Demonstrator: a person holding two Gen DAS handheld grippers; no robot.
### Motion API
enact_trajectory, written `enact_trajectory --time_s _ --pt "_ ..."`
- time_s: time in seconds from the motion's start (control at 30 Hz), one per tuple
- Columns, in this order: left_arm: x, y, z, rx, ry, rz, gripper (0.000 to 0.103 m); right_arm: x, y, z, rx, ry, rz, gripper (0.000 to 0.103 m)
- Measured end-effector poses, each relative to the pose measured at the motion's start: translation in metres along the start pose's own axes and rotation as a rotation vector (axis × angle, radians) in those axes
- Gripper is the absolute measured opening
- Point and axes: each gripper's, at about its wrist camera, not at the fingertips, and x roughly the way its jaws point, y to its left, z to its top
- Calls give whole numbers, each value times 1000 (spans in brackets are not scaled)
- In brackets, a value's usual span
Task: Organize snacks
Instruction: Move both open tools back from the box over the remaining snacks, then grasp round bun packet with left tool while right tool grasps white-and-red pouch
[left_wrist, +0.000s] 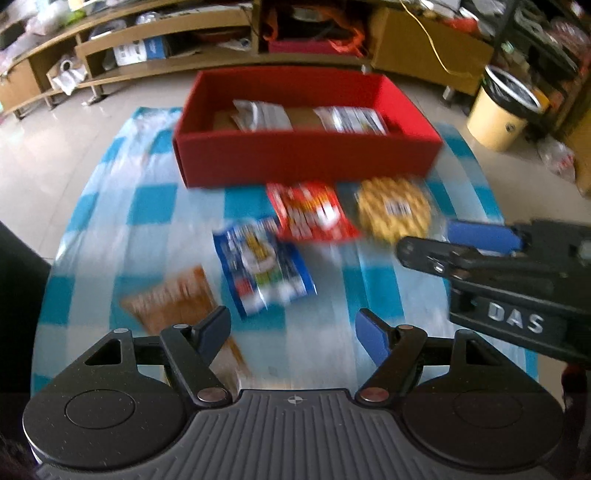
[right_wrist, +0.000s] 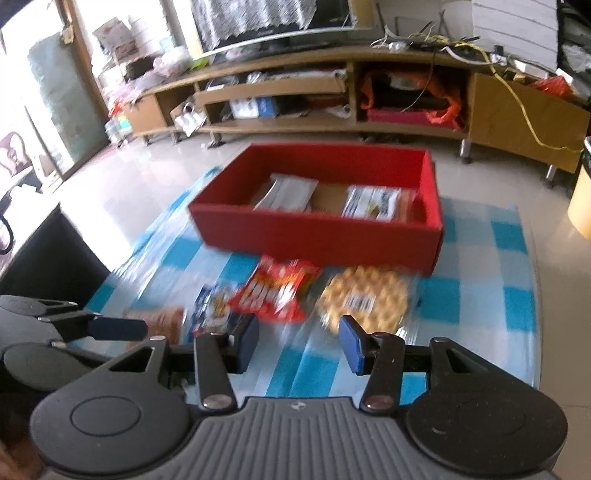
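A red box (left_wrist: 306, 158) (right_wrist: 317, 232) stands at the far side of the blue-and-white checked table (left_wrist: 155, 206), with two white packets (left_wrist: 262, 114) (left_wrist: 351, 120) inside. In front of it lie a red snack bag (left_wrist: 310, 212) (right_wrist: 277, 291), a round yellow waffle pack (left_wrist: 393, 212) (right_wrist: 365, 299), a blue packet (left_wrist: 262, 266) (right_wrist: 214, 310) and a brown packet (left_wrist: 173, 299) (right_wrist: 162, 319). My left gripper (left_wrist: 291, 321) hovers open and empty just short of the blue packet. My right gripper (right_wrist: 299, 325) (left_wrist: 443, 240) hangs near the waffle pack, its fingers apart and empty.
A long wooden TV stand (right_wrist: 332, 122) full of clutter runs along the far wall. A yellow bin (left_wrist: 498, 114) stands on the floor at the right. A black piece of furniture (right_wrist: 55, 251) sits by the table's left edge.
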Motion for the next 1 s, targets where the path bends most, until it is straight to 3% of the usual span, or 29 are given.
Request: enact_trajectory --time_s 0.3,0.63,0.73,1.0 --pt "-1 -3 -45 -1 87 5 82 -8 9 -43 3 83 10 46" --pt "22 0 -53 -17 167 41 82 -18 7 -62 27 113 11 51" --pt "33 5 -55 -48 207 54 70 -17 9 -64 14 122 12 51" --pt "27 11 -63 -41 187 69 64 -6 8 -77 -9 190 -8 51"
